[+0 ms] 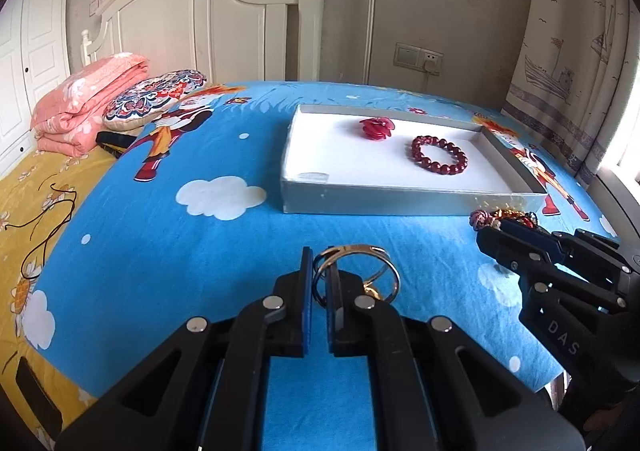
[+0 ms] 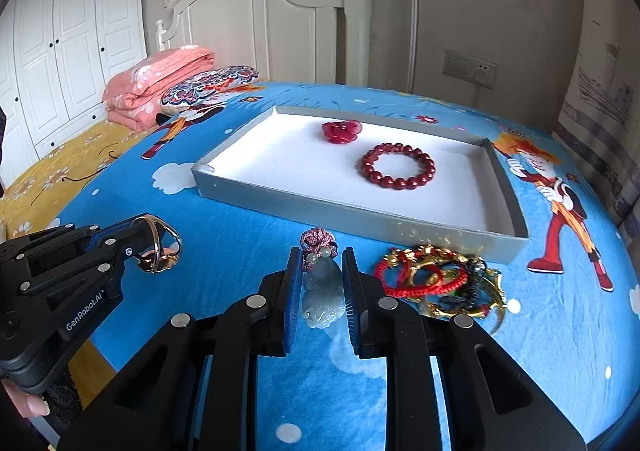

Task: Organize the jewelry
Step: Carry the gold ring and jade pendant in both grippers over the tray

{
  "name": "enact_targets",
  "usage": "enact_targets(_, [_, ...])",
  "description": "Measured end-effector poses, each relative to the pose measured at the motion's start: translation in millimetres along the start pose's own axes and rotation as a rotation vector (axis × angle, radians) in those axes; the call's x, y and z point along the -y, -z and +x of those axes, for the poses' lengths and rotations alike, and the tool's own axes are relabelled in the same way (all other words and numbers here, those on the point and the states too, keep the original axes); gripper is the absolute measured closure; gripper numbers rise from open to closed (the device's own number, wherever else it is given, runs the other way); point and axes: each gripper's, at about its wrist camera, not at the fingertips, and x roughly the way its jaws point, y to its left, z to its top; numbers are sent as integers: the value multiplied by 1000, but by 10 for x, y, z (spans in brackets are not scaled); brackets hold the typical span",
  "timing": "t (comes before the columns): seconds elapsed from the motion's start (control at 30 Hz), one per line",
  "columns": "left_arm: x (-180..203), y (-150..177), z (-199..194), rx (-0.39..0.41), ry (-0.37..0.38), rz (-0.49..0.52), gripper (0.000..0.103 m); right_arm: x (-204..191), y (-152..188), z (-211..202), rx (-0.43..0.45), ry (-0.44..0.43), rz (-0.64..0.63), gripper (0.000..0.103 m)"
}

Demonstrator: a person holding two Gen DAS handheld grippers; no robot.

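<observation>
Jewelry: six or so pieces in view, split between the tray, the bedspread and one claw.
Tray [image 2: 360,217]: one shallow grey box with a white floor, lying on the blue bedspread [image 1: 160,251]; it holds two pieces.
In tray: one red bead bracelet [image 2: 398,166] near the right side; one red flower piece [image 2: 342,131] behind it, apart.
Left gripper [image 1: 319,283]: jaws nearly closed, pinching one bangle [image 1: 356,271] of thin metal rings, lifted off the cloth.
Right gripper [image 2: 320,287]: jaws apart, one each side of one pale jade pendant [image 2: 322,305] with a pink knot [image 2: 317,238]; contact unclear.
Pile [image 2: 440,281]: red cord and gold pieces tangled just right of the pendant, in front of the tray; count unclear.
</observation>
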Motion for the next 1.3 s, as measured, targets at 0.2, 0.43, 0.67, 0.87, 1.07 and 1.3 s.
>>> enact_targets(0.2, [341, -32, -3, 31, 26, 38, 97, 278, 76, -187, 50, 30, 57, 83])
enact_targets(0.43, [622, -47, -40, 61, 52, 72, 97, 466, 177, -336, 78, 44, 87, 83])
enact_targets(0.67, [796, -26, -22, 68, 73, 89, 97, 596, 198, -345, 79, 50, 111, 83])
enact_targets(0.87, [772, -139, 32, 74, 78, 82, 97, 586, 46, -287, 96, 54, 96, 83])
enact_targets(1.07, [717, -450, 108, 106, 76, 71, 97, 615, -217, -128, 96, 50, 92, 83])
enact_targets(1.3, [567, -854, 348, 92, 58, 41, 97, 705, -565, 68, 98, 62, 90, 83])
